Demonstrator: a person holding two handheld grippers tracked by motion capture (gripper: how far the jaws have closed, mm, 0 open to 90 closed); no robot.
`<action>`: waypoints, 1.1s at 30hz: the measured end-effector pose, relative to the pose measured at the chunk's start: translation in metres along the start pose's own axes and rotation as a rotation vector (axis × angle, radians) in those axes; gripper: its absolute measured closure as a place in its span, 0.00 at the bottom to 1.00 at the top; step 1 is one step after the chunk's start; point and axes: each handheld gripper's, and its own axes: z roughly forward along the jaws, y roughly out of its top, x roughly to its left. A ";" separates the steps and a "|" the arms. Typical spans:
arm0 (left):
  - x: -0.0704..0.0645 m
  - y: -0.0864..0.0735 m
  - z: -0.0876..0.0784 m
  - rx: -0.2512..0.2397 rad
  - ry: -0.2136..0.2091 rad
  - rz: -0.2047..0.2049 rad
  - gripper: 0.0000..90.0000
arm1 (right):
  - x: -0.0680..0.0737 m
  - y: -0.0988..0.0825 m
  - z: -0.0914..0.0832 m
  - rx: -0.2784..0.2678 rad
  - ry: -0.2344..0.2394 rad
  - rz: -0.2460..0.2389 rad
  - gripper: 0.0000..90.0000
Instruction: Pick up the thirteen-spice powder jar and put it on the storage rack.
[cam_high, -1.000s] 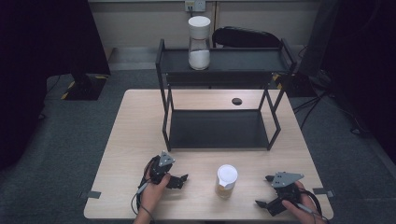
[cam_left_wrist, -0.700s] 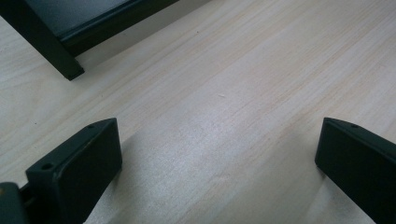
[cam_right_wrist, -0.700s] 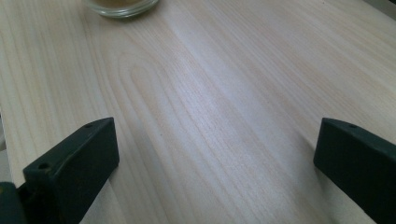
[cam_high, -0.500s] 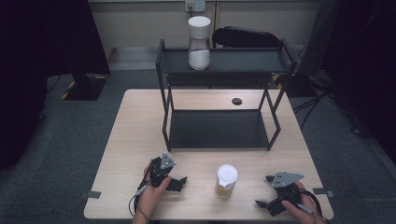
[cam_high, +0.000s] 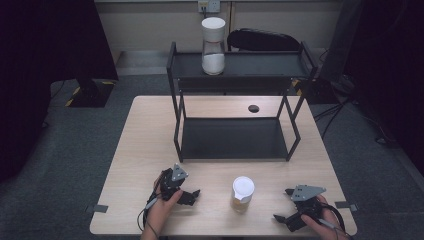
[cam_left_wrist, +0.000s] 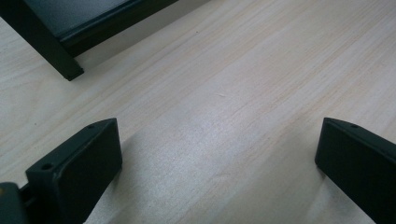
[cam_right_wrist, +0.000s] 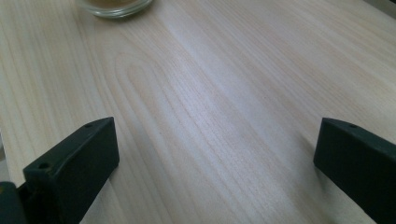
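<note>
A glass jar (cam_high: 242, 196) with a white lid and amber-brown contents stands upright near the front edge of the table (cam_high: 150, 130), about midway along it. The left gripper (cam_high: 187, 196) rests just left of the jar, jaws spread wide over bare wood; the right gripper (cam_high: 282, 219) sits near the front right corner, jaws likewise wide apart and holding nothing. Bare tabletop lies between each gripper and the jar. Behind them a black two-tier rack (cam_high: 235, 140) takes the table's middle, a white-lidded canister (cam_high: 213, 46) on its top shelf.
</note>
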 end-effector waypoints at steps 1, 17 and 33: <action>0.000 0.000 0.000 0.000 0.000 0.000 0.00 | 0.000 0.000 0.000 0.000 0.000 0.000 0.00; 0.000 0.000 0.000 0.000 0.000 0.000 0.00 | 0.003 0.014 0.004 -0.004 0.035 -0.027 0.01; 0.000 0.000 0.000 0.000 0.000 0.000 0.00 | 0.020 0.041 0.026 -0.066 0.106 -0.074 0.01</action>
